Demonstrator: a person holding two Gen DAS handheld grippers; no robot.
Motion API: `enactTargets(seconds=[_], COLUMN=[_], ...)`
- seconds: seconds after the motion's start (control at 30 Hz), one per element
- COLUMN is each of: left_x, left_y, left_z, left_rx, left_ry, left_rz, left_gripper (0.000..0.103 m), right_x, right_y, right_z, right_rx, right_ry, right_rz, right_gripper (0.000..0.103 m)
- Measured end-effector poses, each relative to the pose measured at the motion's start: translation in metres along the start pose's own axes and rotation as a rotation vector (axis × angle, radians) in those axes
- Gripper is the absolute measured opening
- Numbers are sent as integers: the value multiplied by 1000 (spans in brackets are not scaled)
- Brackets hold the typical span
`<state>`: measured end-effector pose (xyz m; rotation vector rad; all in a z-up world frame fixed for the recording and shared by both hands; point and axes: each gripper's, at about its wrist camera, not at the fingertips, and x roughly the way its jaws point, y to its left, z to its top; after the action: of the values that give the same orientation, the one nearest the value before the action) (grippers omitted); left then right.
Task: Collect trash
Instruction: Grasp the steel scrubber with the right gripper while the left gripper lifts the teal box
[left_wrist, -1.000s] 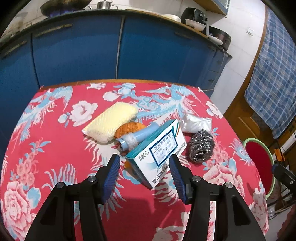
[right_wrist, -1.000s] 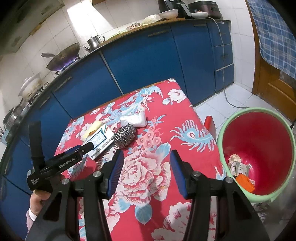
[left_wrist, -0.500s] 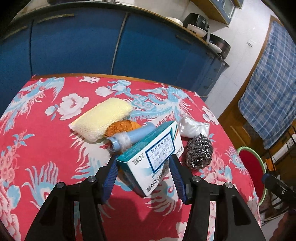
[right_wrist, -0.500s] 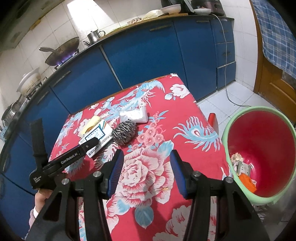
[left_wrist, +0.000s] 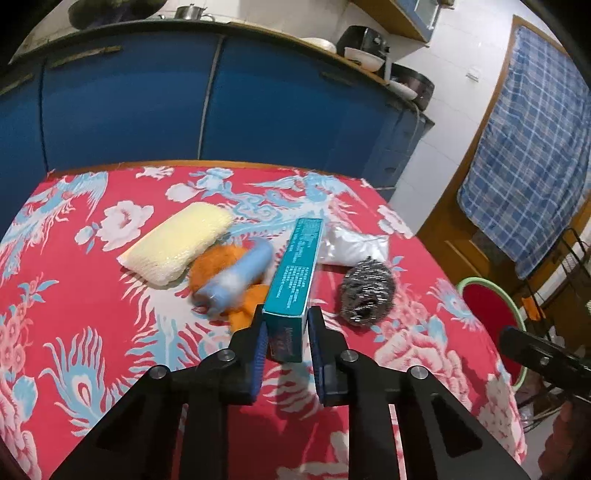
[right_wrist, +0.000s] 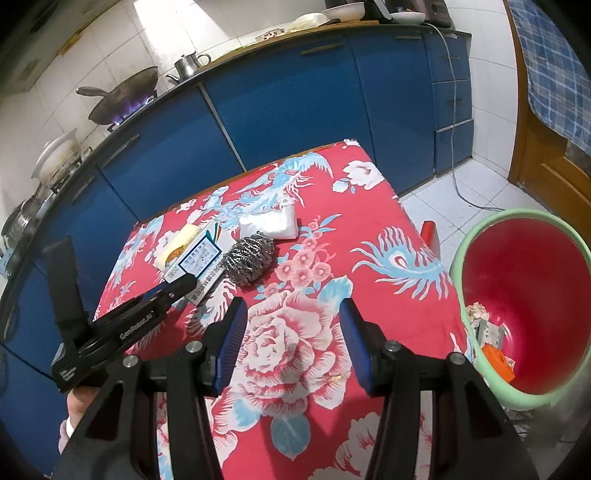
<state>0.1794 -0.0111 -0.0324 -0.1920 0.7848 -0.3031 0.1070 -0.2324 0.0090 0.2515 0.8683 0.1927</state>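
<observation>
Left wrist: the left gripper (left_wrist: 285, 341) is closing on the box (left_wrist: 295, 284), pads pressing its sides. Right gripper (right_wrist: 291, 345) gapes empty above the table (right_wrist: 325, 280).

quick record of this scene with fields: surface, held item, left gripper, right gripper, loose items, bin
surface: table with red floral cloth
held item: teal box, on edge
left gripper: jaws closing on the teal box
right gripper: open, nothing between the jaws
loose items: yellow sponge, blue tube, steel scourer, white packet
bin: green-rimmed red bucket beside the table, some trash inside
</observation>
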Motion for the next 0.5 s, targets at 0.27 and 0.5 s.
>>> enactTargets(seconds=[0.27, 0.5], left_x=[-39, -75], left_y=[-12, -5], left_z=[1, 9], left_rx=[48, 40], left_ry=[-88, -191], left_rz=[-2, 94], left_gripper=[19, 19], right_x=[4, 16], right_y=[10, 24], right_z=[1, 6], right_rx=[-24, -43], right_ry=[7, 9], right_rz=[4, 15], right_gripper=[54, 54])
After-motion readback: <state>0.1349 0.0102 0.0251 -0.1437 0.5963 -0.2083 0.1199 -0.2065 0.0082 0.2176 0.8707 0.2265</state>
